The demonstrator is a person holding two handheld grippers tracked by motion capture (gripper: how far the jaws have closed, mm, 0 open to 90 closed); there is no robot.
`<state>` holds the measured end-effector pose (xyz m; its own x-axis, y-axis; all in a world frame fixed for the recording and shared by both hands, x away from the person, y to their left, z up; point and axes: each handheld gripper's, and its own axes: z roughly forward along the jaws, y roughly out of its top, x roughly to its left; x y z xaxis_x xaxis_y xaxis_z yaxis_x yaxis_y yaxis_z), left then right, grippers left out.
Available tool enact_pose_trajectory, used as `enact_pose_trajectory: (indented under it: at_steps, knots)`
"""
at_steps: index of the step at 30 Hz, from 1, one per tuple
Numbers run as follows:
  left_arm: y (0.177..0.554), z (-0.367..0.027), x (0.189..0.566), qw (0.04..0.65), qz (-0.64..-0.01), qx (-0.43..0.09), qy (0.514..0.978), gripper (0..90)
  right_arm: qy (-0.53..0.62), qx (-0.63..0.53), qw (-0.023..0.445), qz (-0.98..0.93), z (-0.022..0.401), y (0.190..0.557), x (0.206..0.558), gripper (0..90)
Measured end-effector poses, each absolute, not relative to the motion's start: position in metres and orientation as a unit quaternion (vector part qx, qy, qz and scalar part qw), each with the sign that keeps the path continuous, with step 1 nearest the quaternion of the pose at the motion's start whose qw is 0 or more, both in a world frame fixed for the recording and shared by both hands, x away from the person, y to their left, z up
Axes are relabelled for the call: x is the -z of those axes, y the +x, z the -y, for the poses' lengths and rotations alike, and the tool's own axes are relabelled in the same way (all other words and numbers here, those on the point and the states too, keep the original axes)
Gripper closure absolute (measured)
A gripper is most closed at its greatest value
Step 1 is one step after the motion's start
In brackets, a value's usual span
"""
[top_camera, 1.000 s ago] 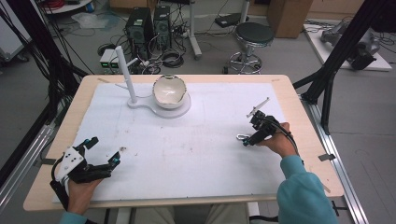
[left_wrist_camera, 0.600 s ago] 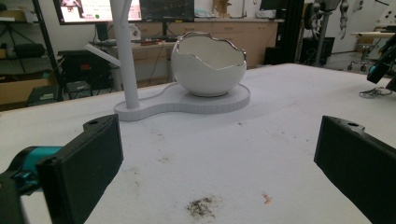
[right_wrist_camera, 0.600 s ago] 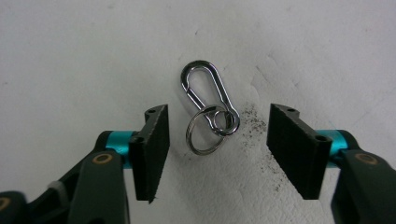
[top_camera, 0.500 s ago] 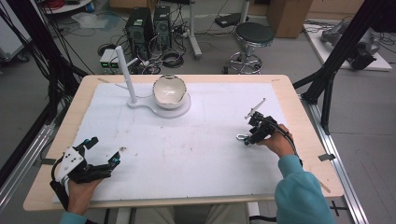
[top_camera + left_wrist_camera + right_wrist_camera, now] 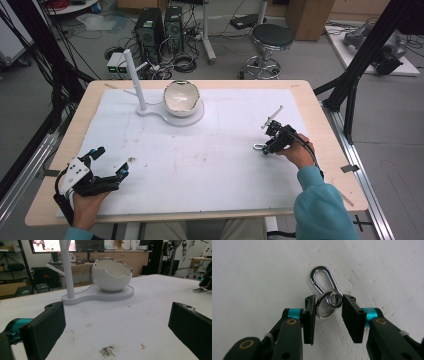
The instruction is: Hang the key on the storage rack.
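A steel key ring point(image 5: 318, 308) linked to a silver carabiner point(image 5: 320, 267) lies on the white mat. My right gripper point(image 5: 329, 300) points down over it, and its jaws have just been closing. The ring stands between them, with both pads touching its sides. From above, the right gripper point(image 5: 264, 146) sits at the mat's right side with the ring point(image 5: 258, 147) at its tips. My left gripper point(image 5: 112, 161) rests at the front left, wide open and holding nothing. It point(image 5: 119, 312) faces the white eggshell-shaped bowl point(image 5: 112, 277).
The bowl point(image 5: 181, 97) stands on a white base point(image 5: 192, 119) with an upright branched post point(image 5: 135, 80) at the back left of the mat. A dark smudge point(image 5: 107, 351) marks the mat before the left gripper. Wooden table edges point(image 5: 330, 135) frame the mat.
Both hands stay where they were. The right gripper's jaws look closer together around the ring than before.
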<state>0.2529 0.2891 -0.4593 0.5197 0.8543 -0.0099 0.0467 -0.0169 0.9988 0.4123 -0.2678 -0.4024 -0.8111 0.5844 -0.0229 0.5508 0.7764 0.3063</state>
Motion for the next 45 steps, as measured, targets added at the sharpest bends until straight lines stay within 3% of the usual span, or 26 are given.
enact_pose_trajectory:
  at_steps: [13, 45]
  knots:
    - [0.2529, -0.2891, 0.4593, 0.604, -0.357, -0.335, 0.629, 1.8, 0.310, -0.142, 0.068, -0.938, 0.2695, 0.4119, 0.3993, 78.0]
    - [0.2530, -0.2891, 0.4594, 0.604, -0.357, -0.334, 0.629, 1.7, 0.311, -0.149, 0.079, -0.935, 0.2726, 0.4124, 0.3956, 87.7]
